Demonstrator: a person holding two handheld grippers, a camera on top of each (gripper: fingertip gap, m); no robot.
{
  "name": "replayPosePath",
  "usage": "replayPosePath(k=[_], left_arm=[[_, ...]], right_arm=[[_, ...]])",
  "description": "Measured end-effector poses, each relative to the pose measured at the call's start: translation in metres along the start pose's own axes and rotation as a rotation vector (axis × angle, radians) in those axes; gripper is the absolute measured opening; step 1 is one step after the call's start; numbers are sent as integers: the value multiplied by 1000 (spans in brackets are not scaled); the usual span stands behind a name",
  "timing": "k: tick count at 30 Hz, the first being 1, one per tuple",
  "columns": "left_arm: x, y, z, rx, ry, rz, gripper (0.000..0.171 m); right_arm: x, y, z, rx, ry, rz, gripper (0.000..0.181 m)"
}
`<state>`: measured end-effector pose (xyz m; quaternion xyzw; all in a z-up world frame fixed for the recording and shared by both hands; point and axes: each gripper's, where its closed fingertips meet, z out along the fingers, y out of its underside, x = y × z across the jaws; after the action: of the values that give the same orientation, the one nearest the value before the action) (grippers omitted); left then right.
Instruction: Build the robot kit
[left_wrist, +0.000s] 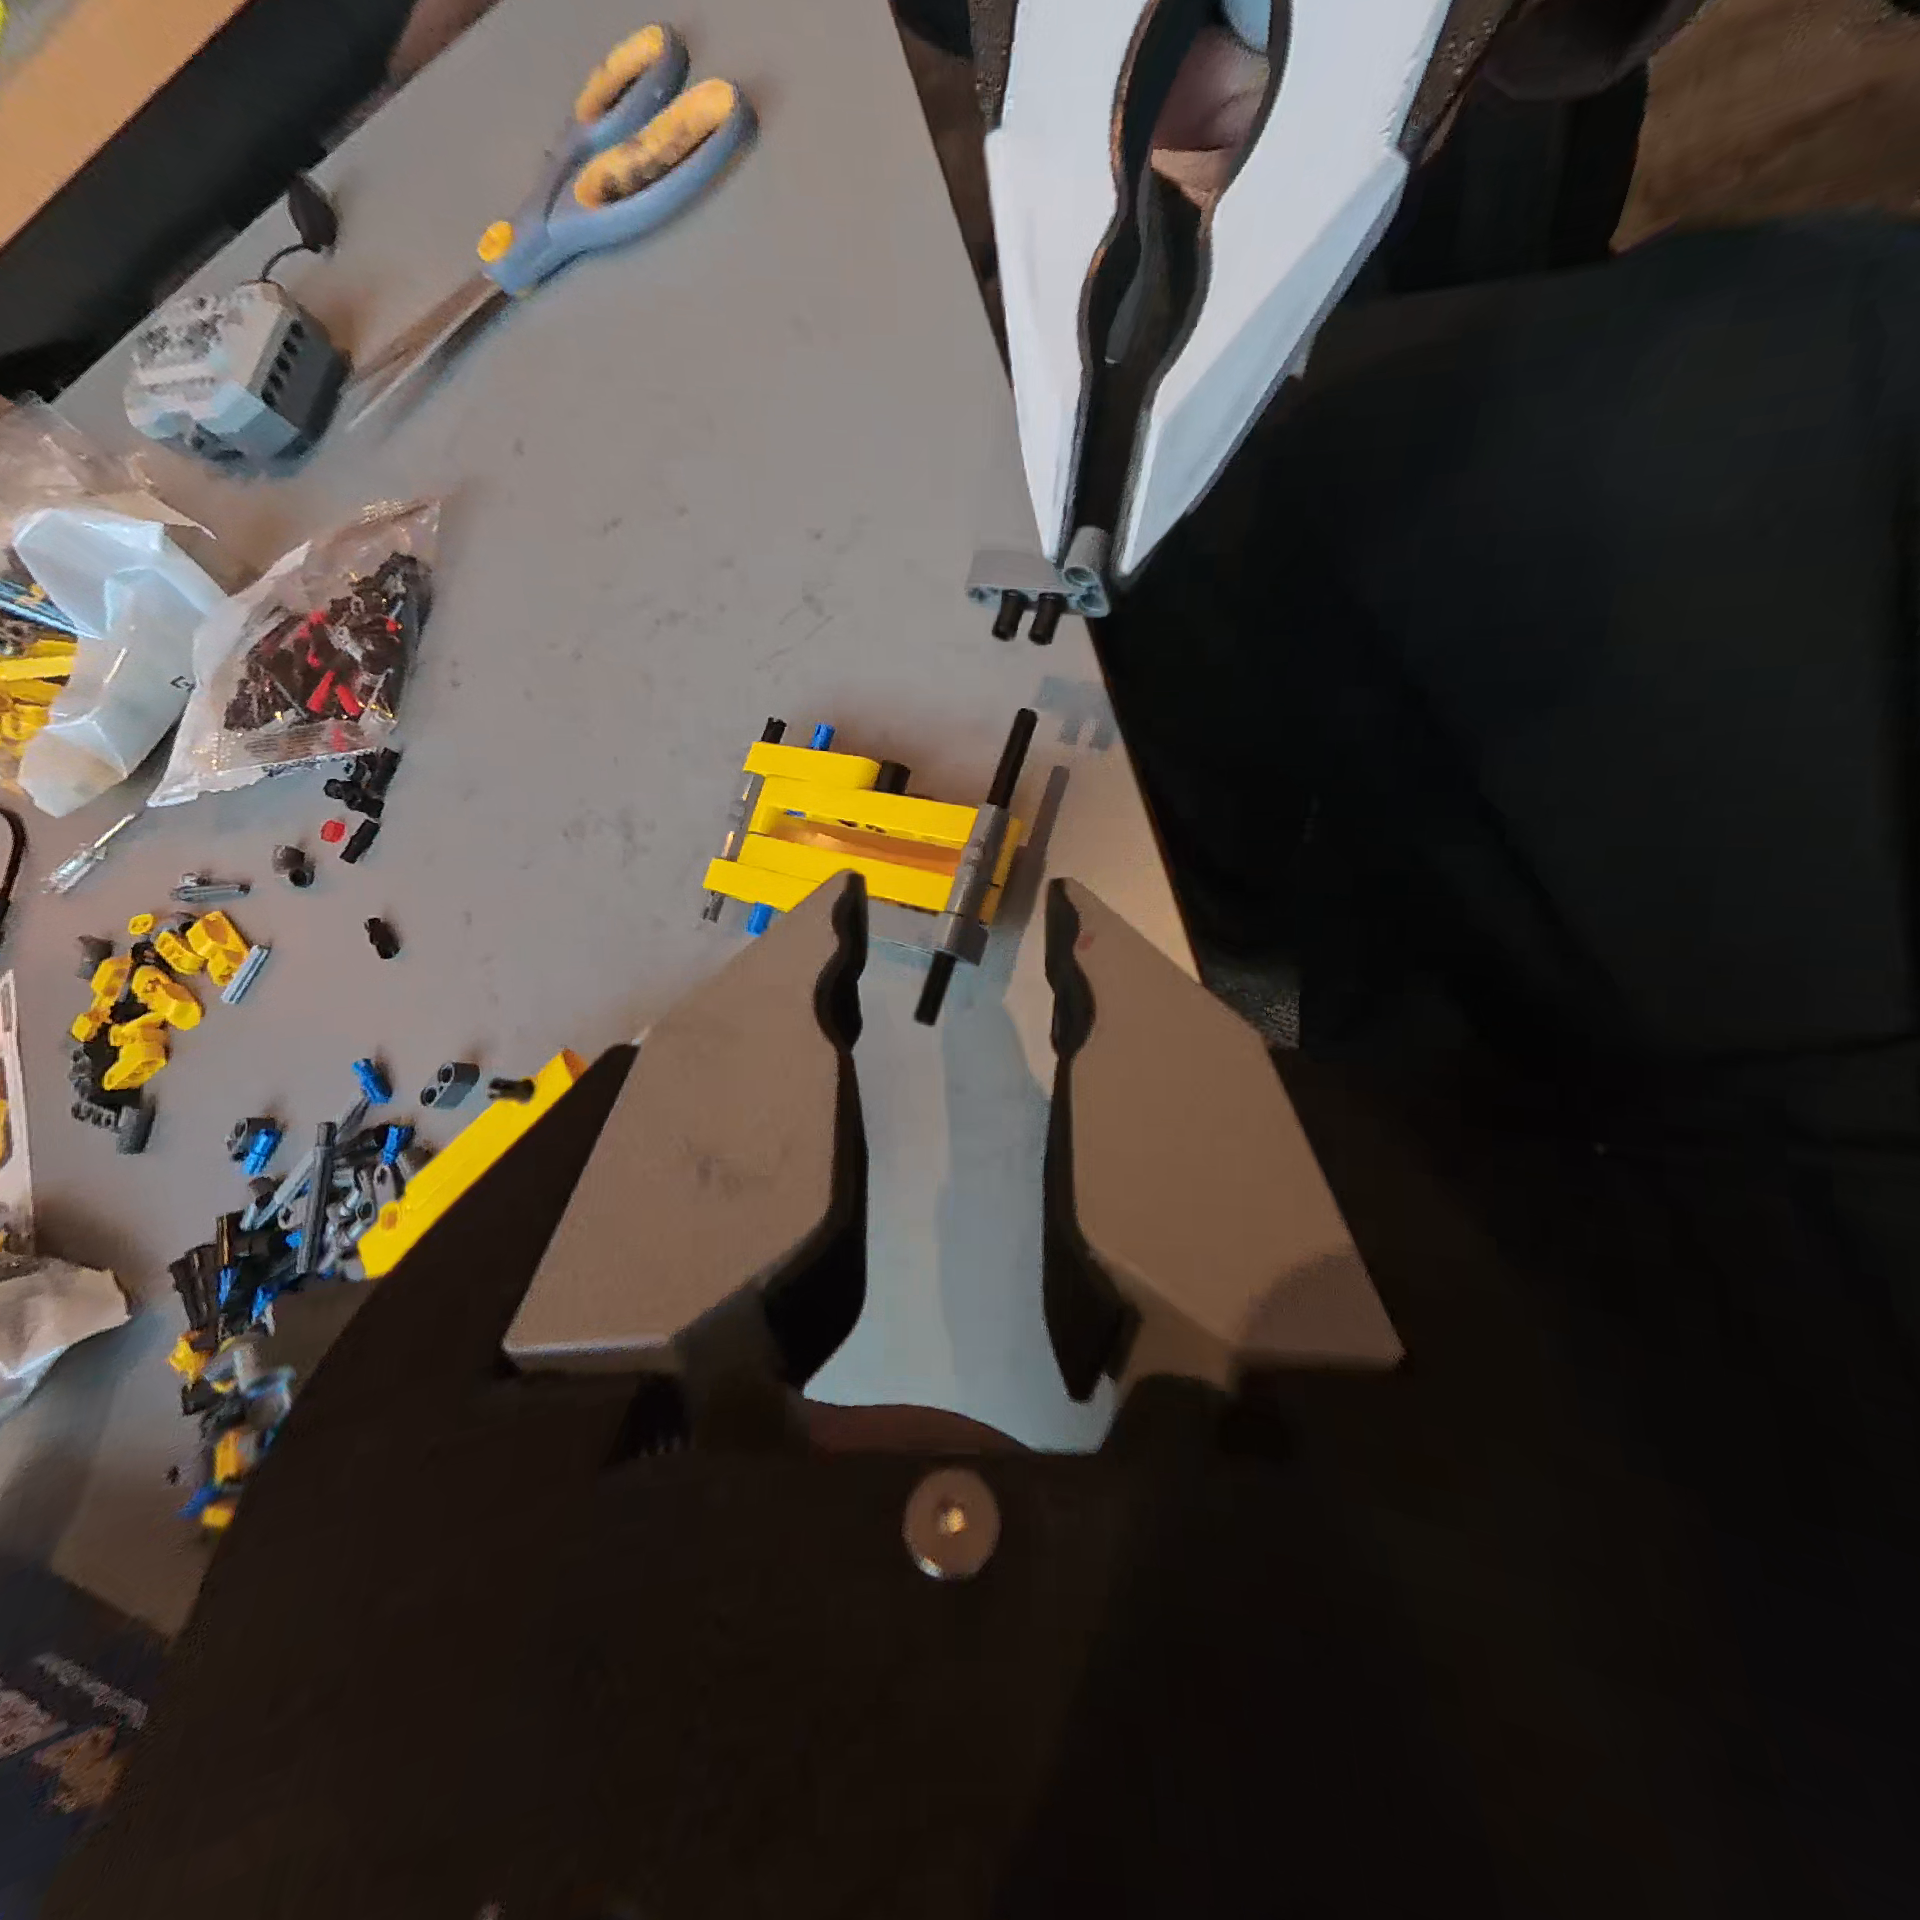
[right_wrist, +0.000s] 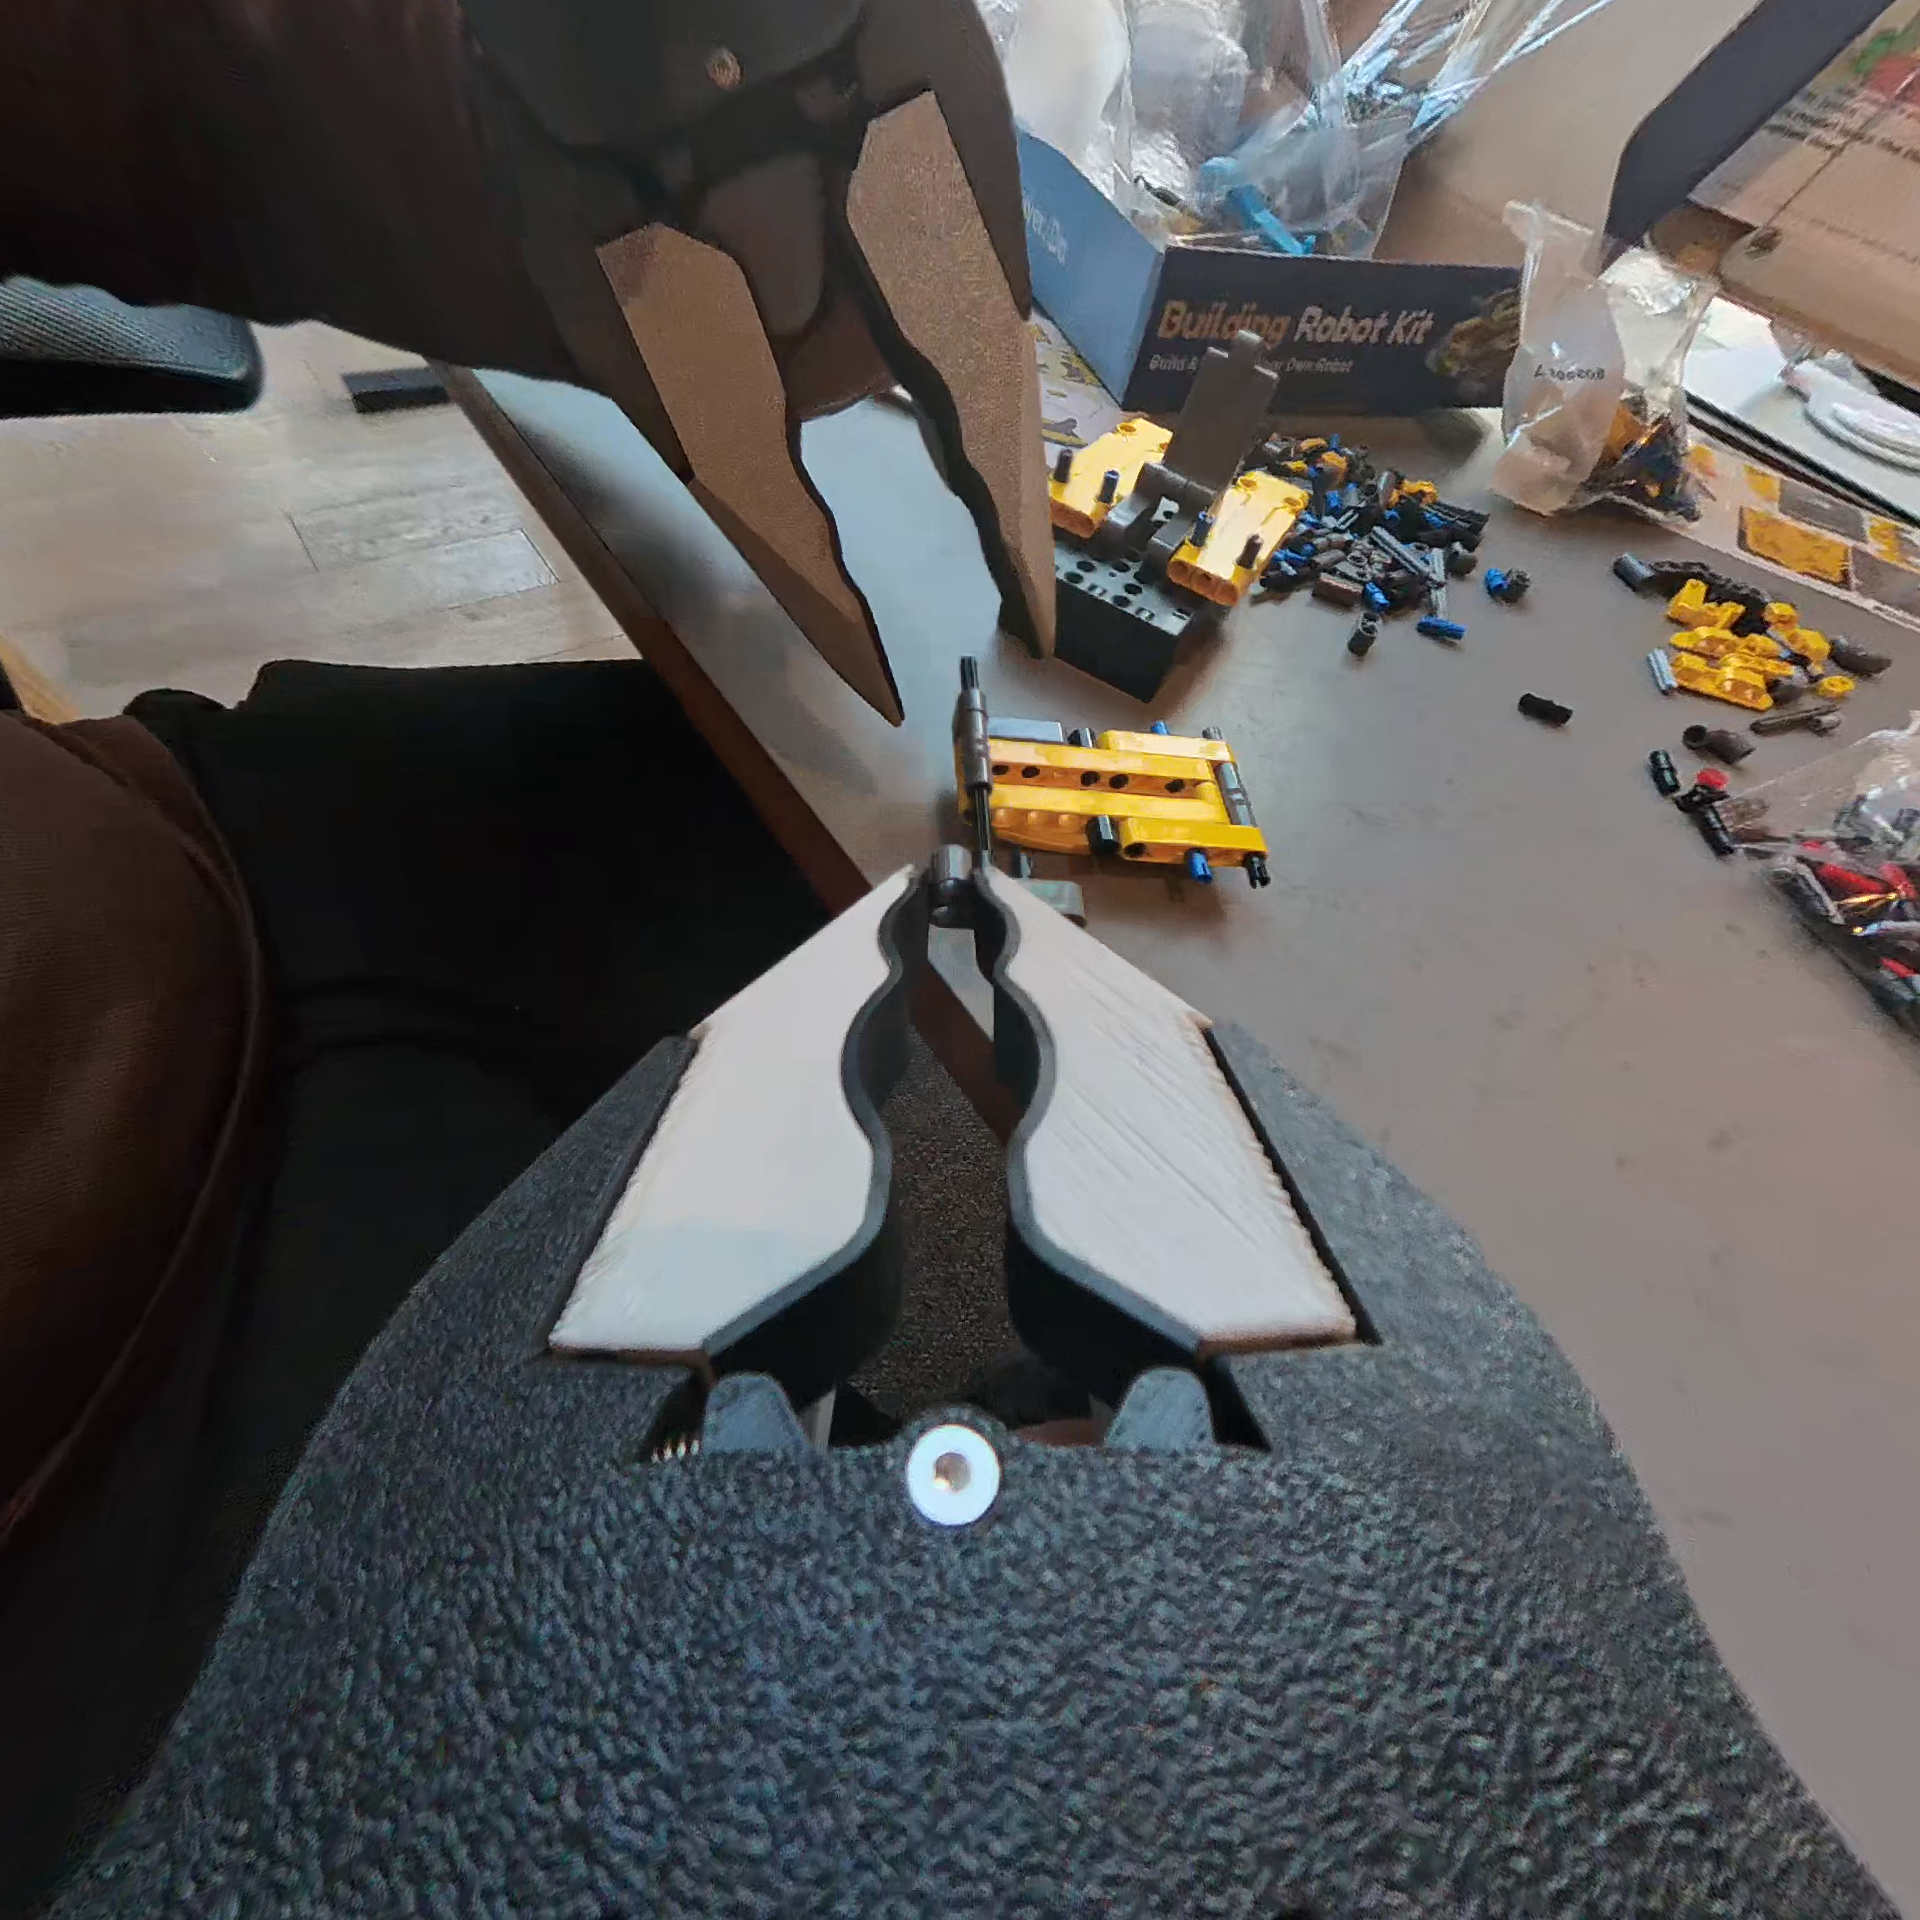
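Left wrist view: the left hand-held gripper (left_wrist: 951, 902) hangs wide open and empty over the yellow beam assembly (left_wrist: 868, 831) near the bench (left_wrist: 675, 499) edge. Scissors (left_wrist: 582, 208) and a printed parts bag (left_wrist: 312, 665) lie farther off.

Right wrist view: the right hand-held gripper (right_wrist: 951, 883) is pinched tight on a small grey connector (right_wrist: 948, 881), just beside the assembly. A dark lettered kit box (right_wrist: 1320, 327) stands behind.

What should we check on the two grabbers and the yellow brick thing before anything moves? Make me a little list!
1. Right gripper shut on the small grey connector piece: ok.
2. Left gripper open, holding nothing: ok.
3. Yellow assembly lying flat on the table: ok.
4. Black axle seated through the assembly: ok.
5. Grey piece's grip firm: cannot tell.
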<state>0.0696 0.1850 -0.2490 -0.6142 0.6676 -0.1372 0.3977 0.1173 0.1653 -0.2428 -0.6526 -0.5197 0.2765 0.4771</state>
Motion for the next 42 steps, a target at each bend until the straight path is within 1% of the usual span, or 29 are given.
replayPosePath(k=[6,11,14,17,20,30,33,42], left_arm=[[3,-8,13,11,154,10,23],[2,-1,22,-21,202,14,22],[6,3,23,-26,231,8,14],[8,10,25,-39,235,20,10],[10,10,24,-21,248,16,4],[8,7,29,61,262,-47,4],[9,8,28,76,258,-40,4],[9,8,27,84,278,-34,4]], right_arm=[[6,14,7,-15,-34,81,7],[11,18,11,1,-34,92,6],[15,15,12,28,-39,116,7],[13,13,14,43,-53,118,6],[11,15,17,34,-62,108,7],[12,19,21,30,-67,111,6],[11,19,22,29,-74,102,6],[5,19,25,-6,-77,-25,6]])
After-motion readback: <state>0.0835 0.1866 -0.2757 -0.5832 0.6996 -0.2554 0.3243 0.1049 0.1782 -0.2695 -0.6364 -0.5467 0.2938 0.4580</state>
